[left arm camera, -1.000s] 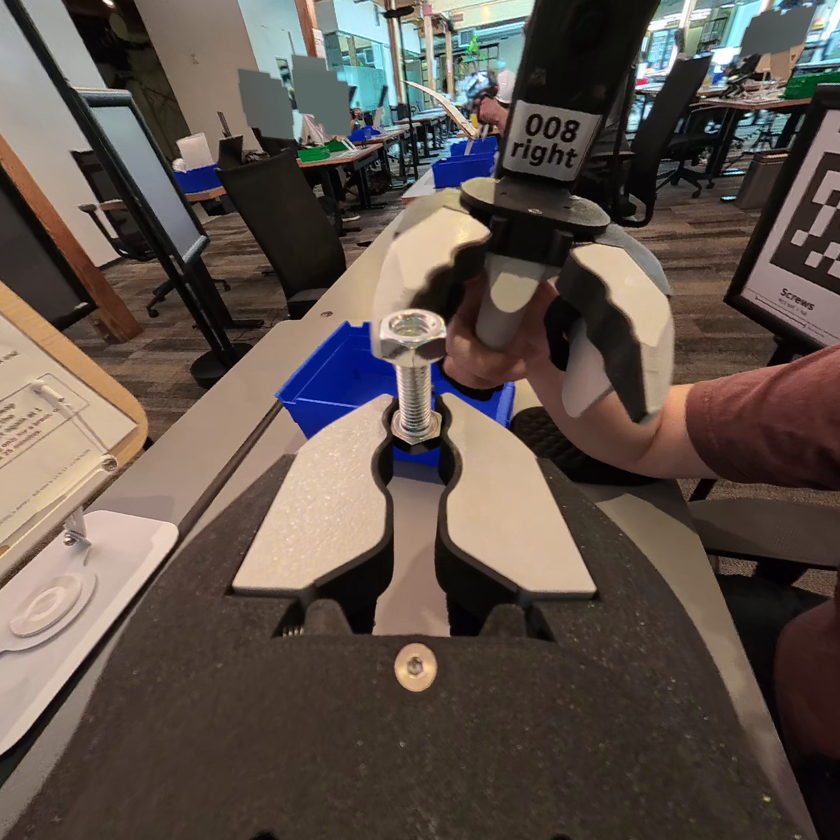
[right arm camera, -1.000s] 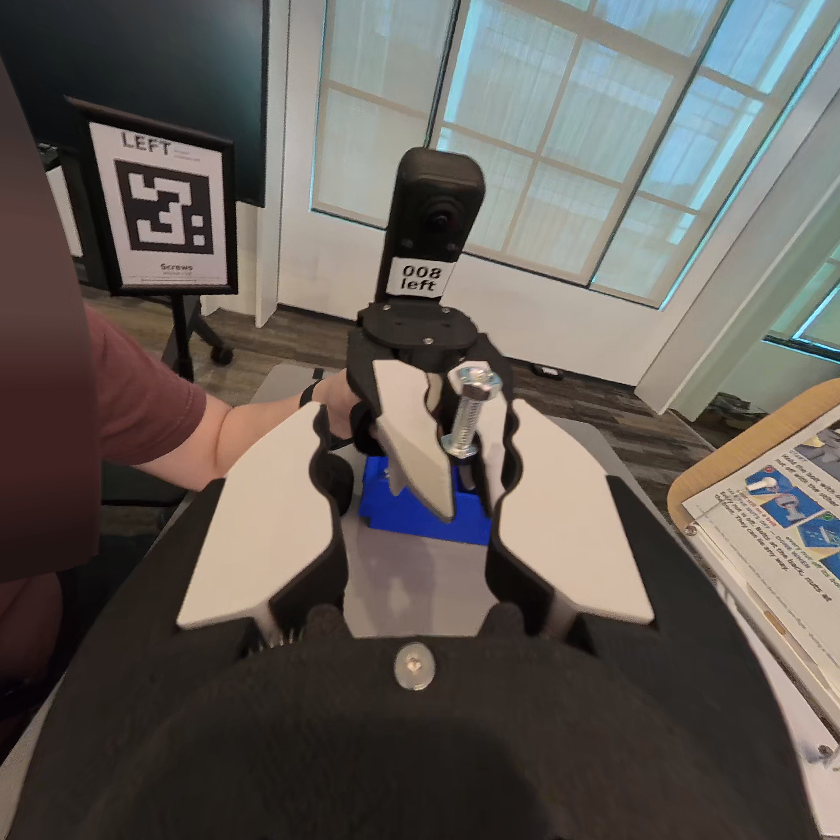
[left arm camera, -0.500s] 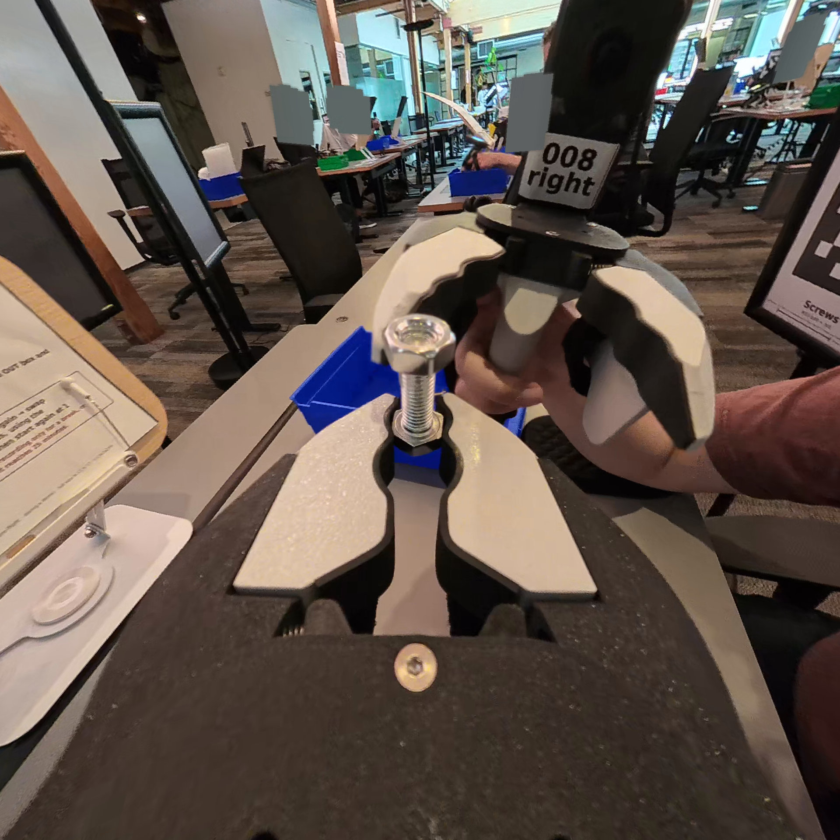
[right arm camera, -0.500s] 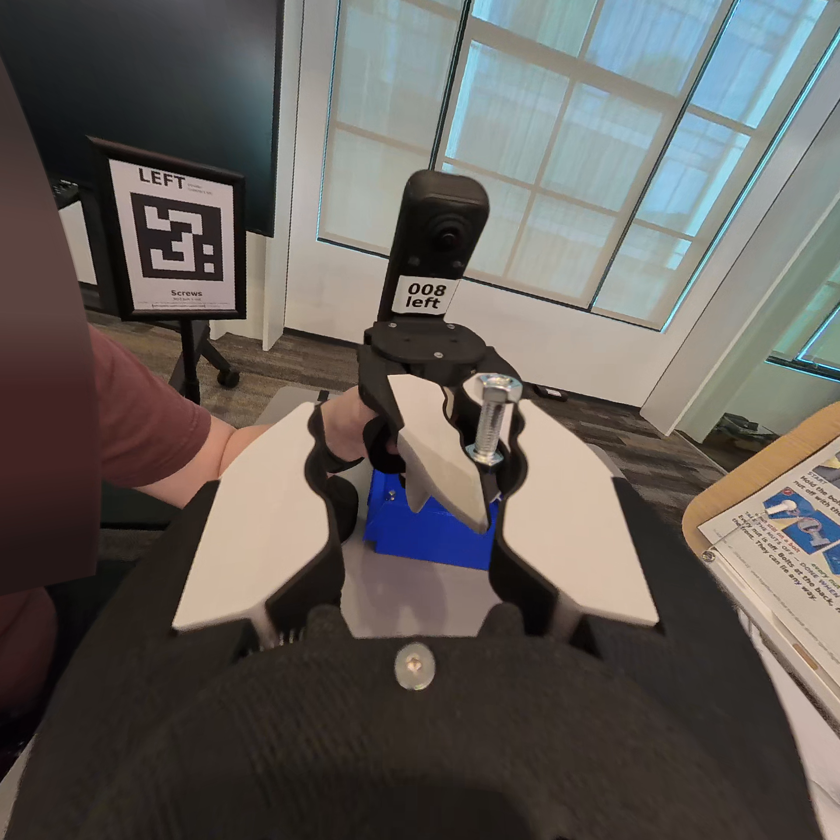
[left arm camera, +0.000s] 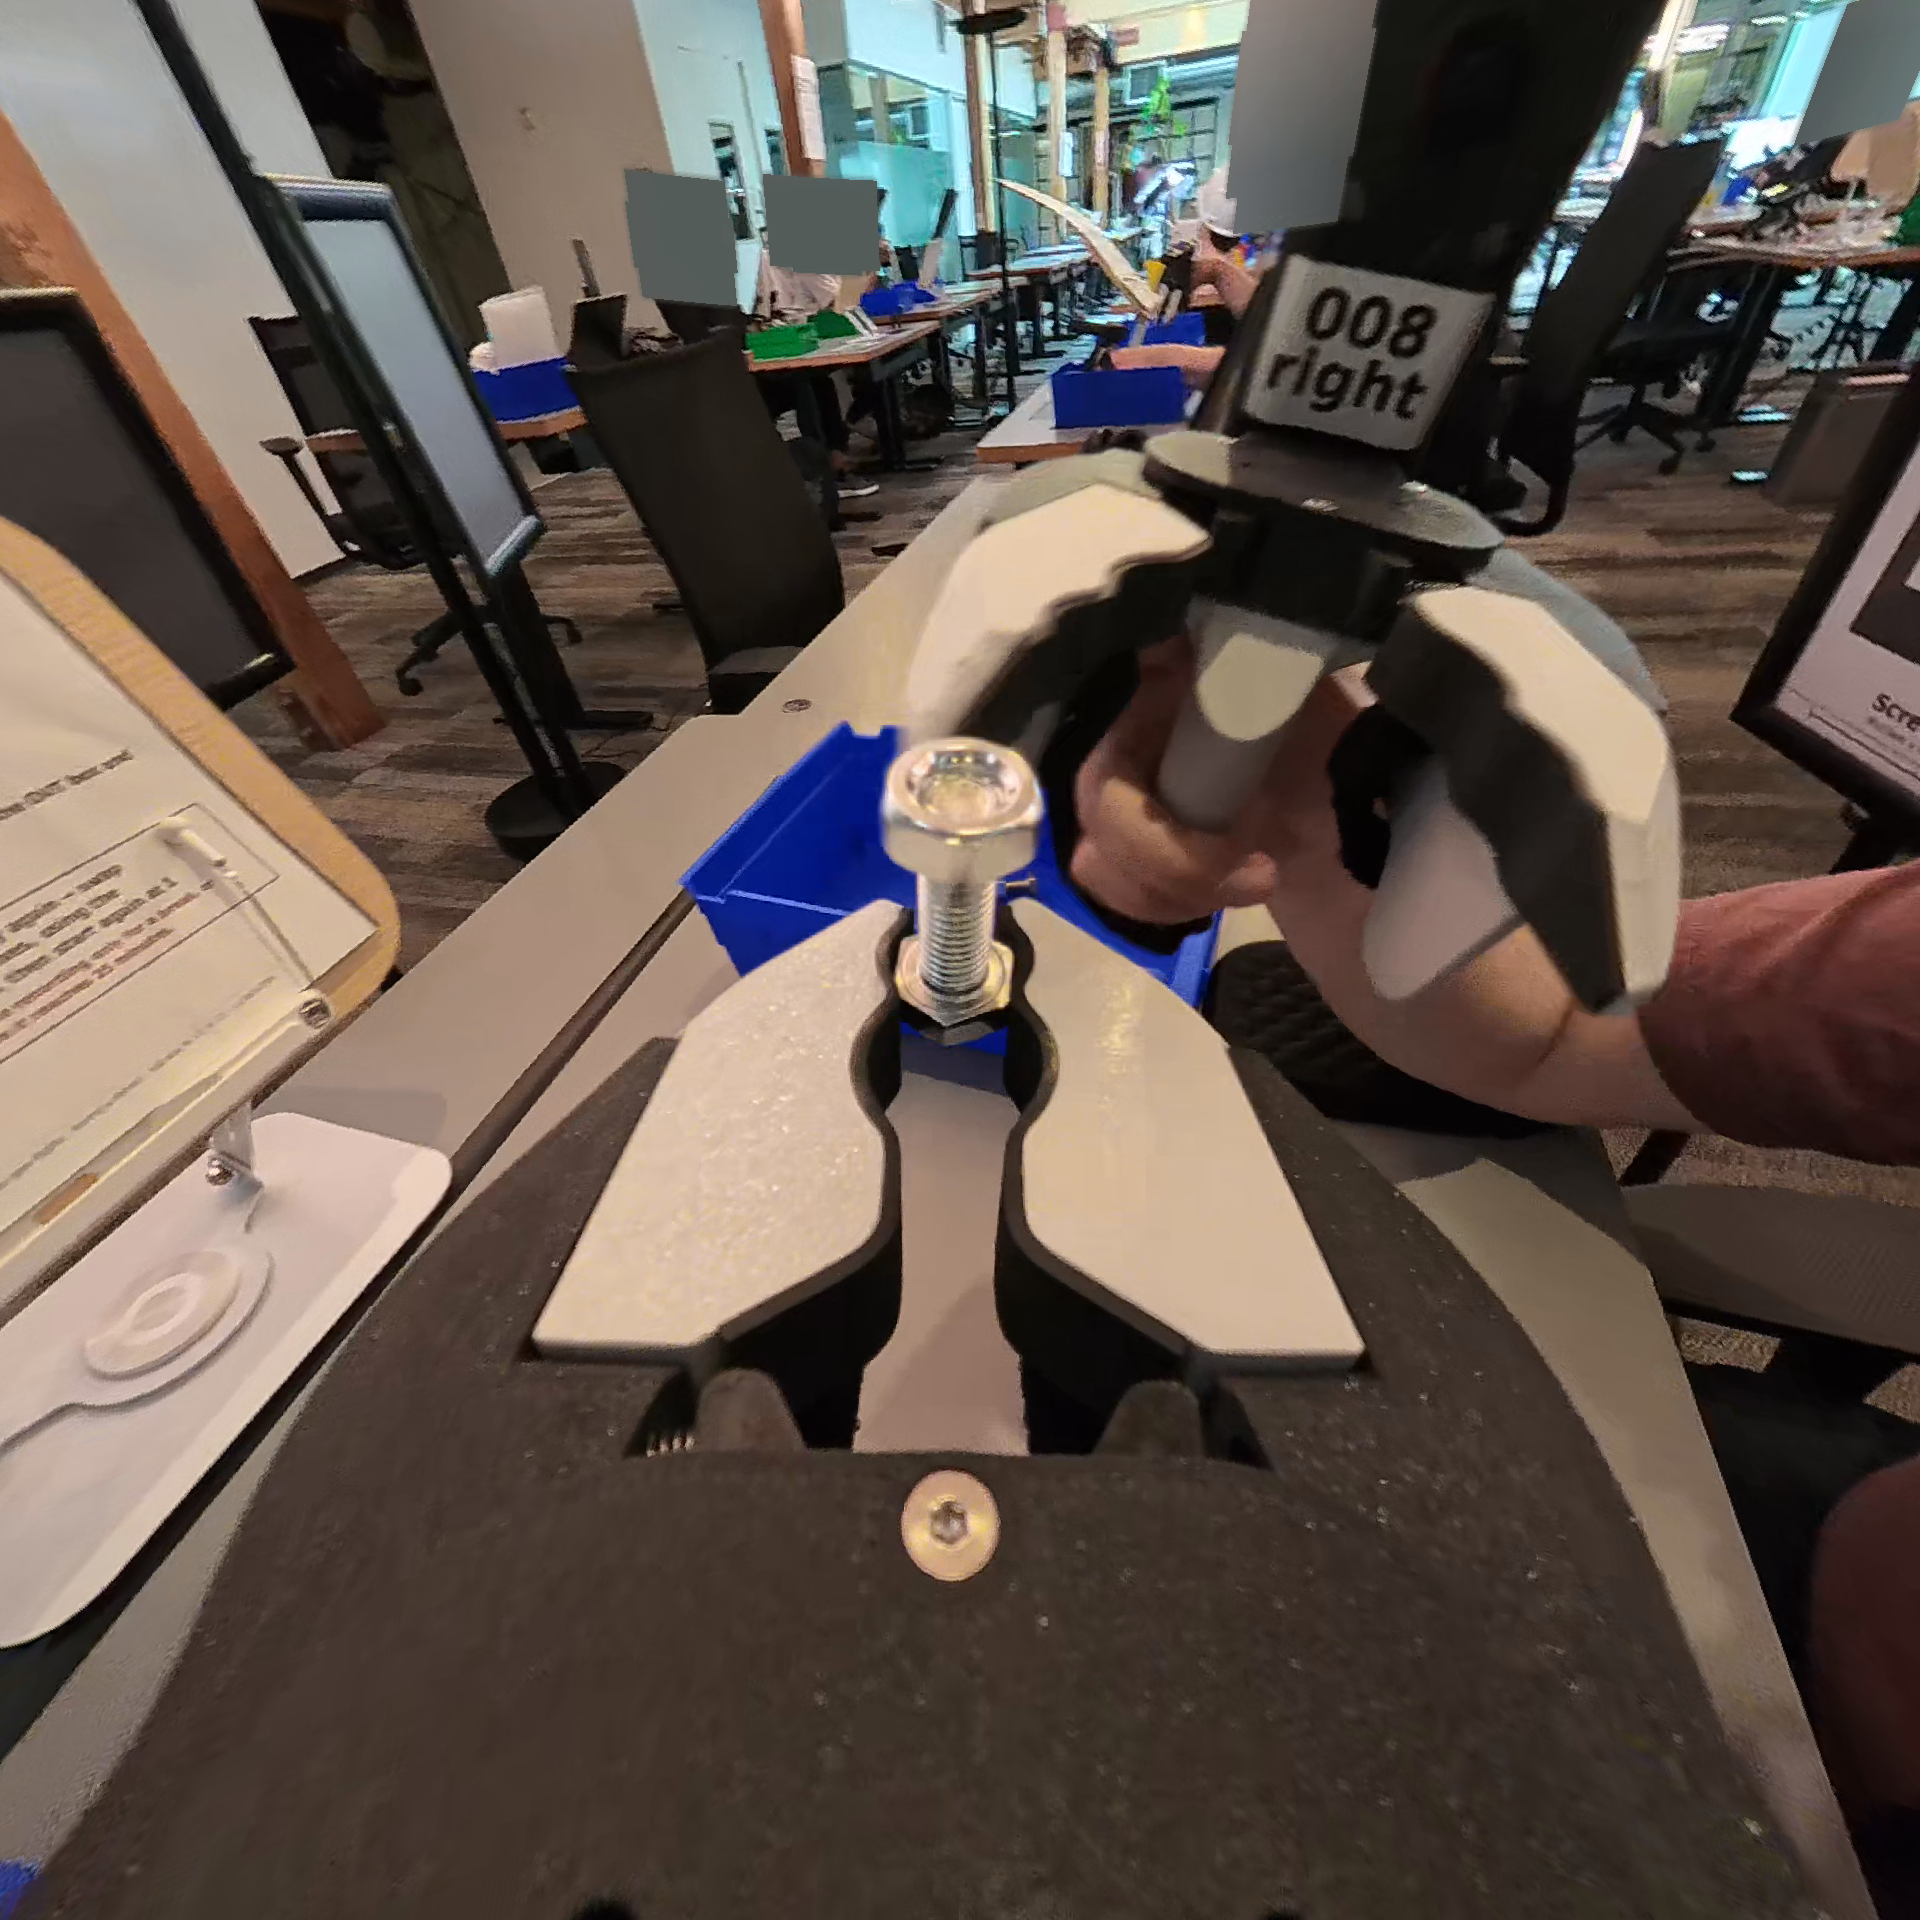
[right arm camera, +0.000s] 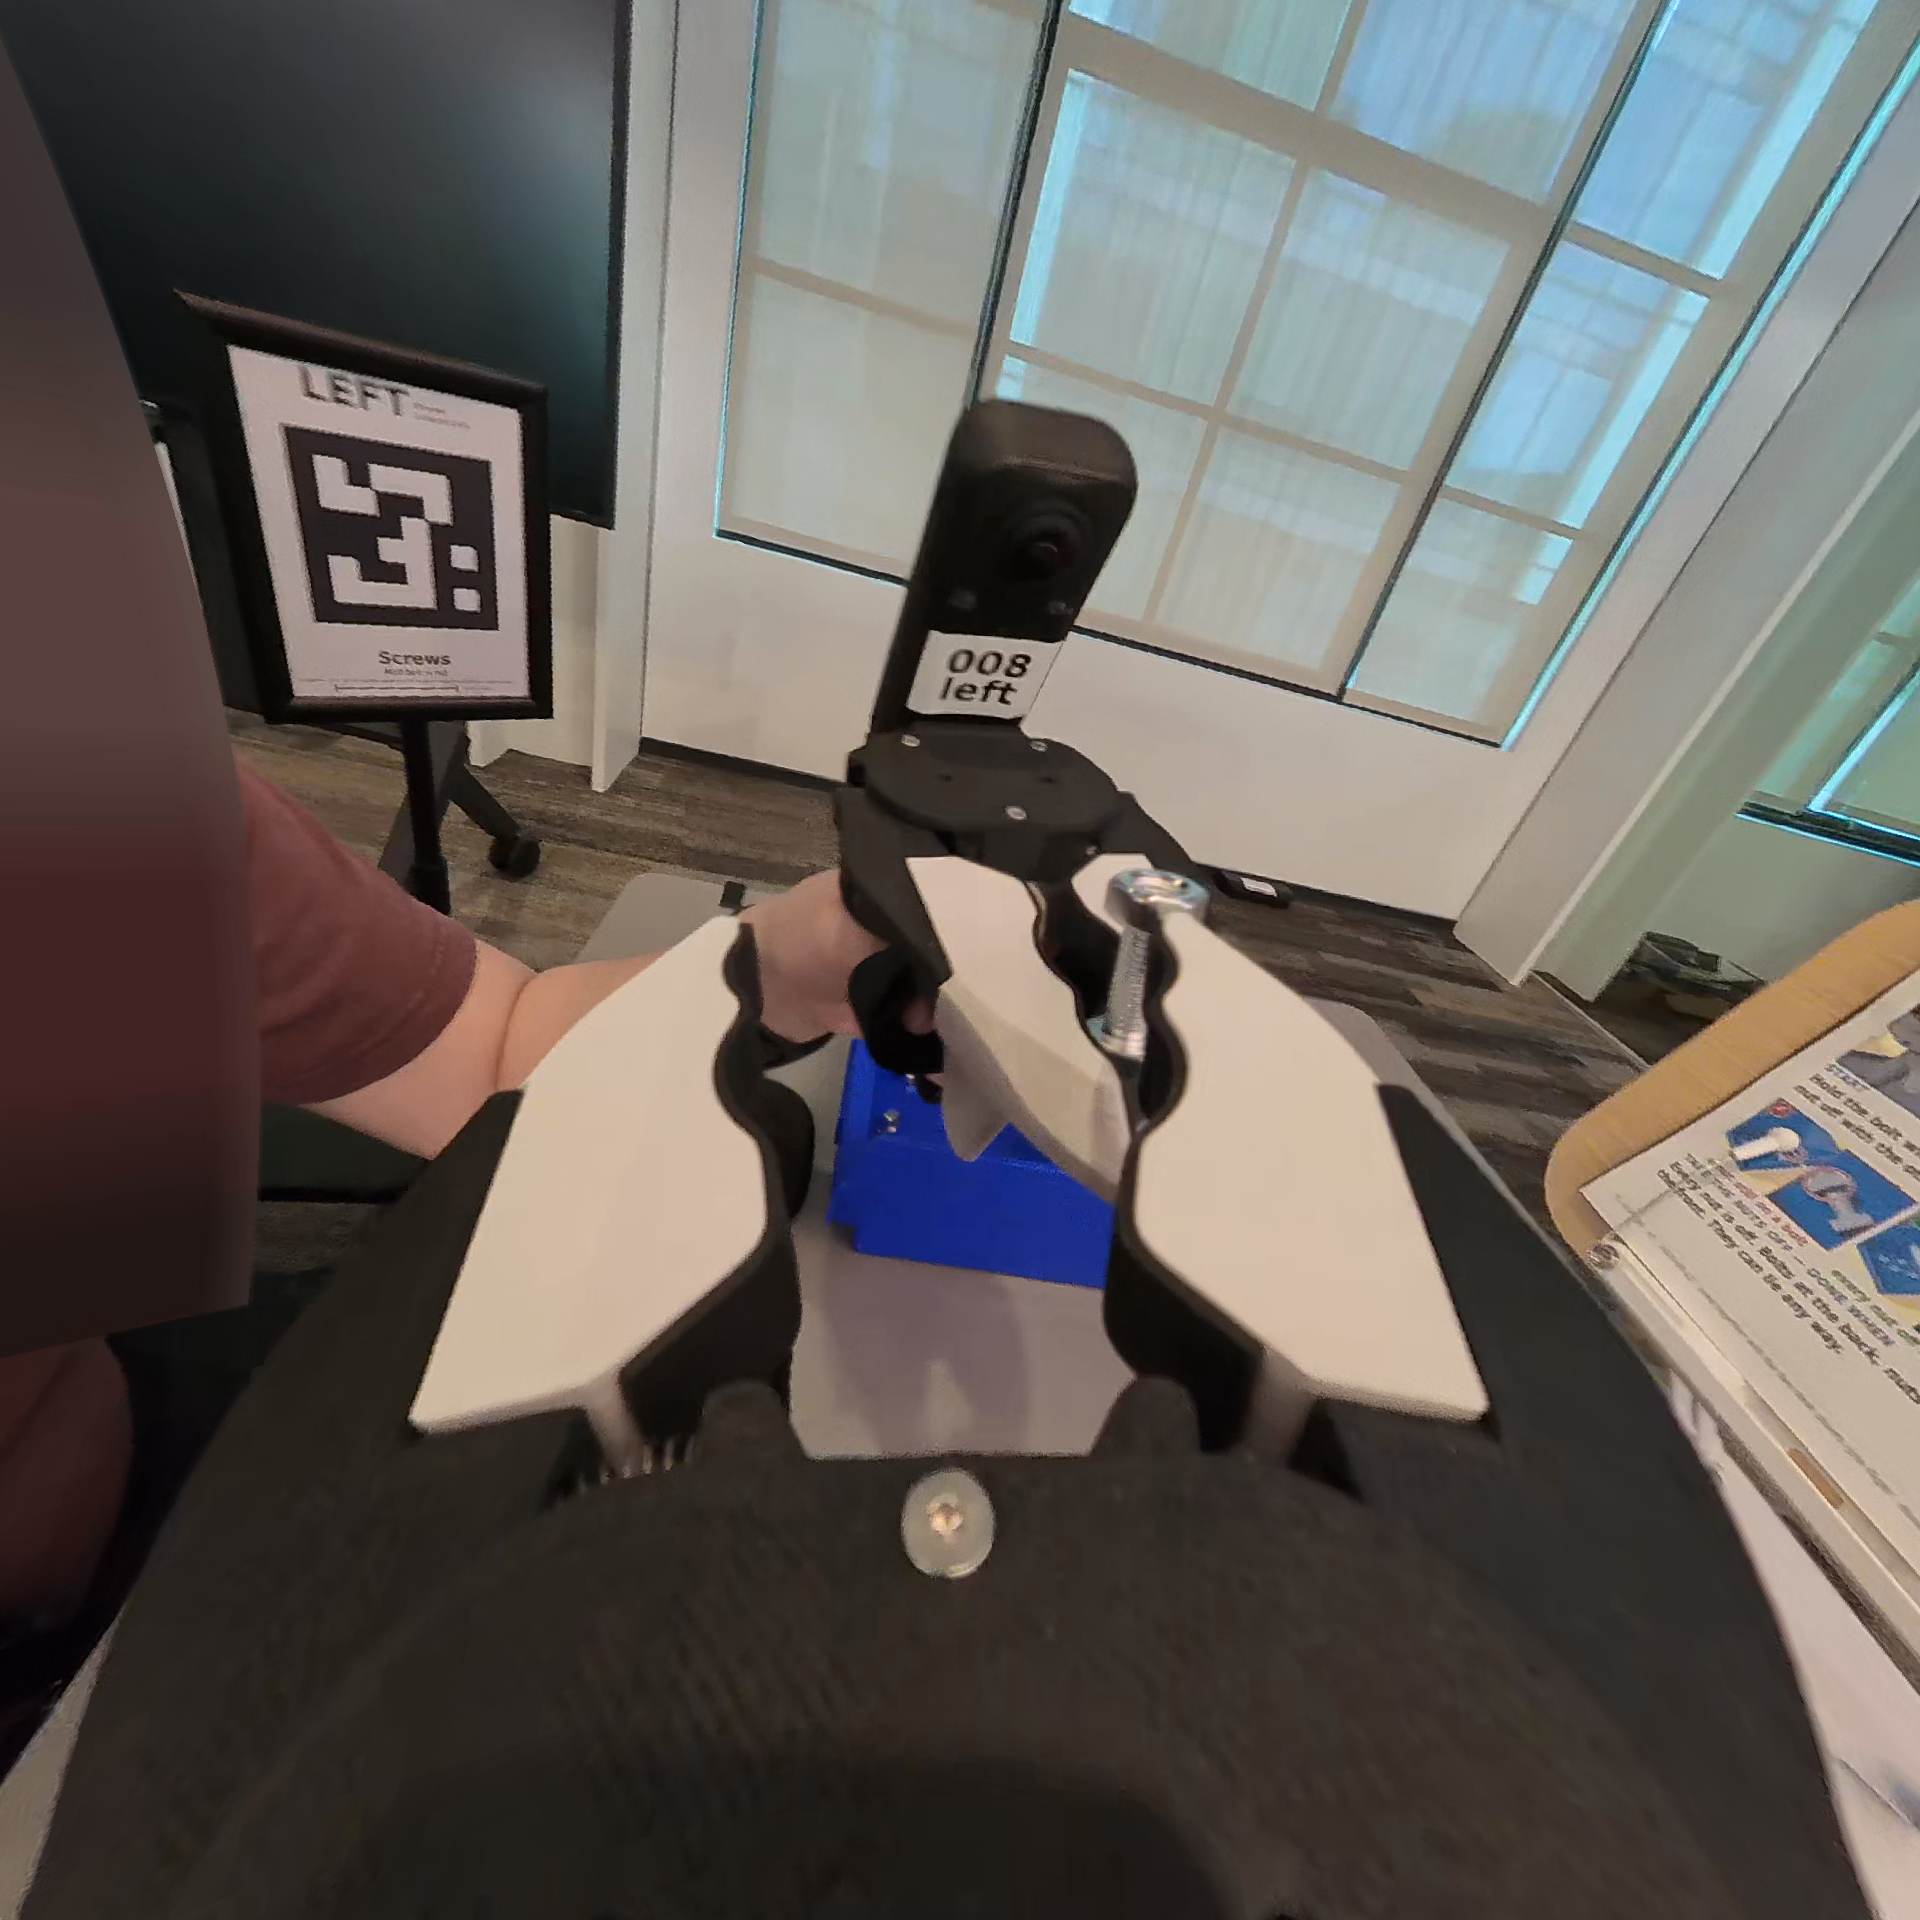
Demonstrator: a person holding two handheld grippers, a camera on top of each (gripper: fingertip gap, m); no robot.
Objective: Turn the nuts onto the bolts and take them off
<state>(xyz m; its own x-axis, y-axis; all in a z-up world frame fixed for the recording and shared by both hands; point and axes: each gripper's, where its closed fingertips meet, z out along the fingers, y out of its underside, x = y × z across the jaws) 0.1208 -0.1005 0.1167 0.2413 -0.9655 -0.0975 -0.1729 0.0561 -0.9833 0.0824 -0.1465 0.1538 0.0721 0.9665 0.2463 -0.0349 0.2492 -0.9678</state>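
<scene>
A: What does the left gripper have?

B: Its fingers are closed around a nut threaded low on a silver bolt, which stands upright above the tips, head on top.

A: And the right gripper?

B: Spread wide, holding nothing. In its own view the bolt sits just inside its right finger, with the left gripper's fingers crossing between.

A: Anything beneath?

B: A blue bin rests on the grey table, just beyond and below both sets of tips.
</scene>
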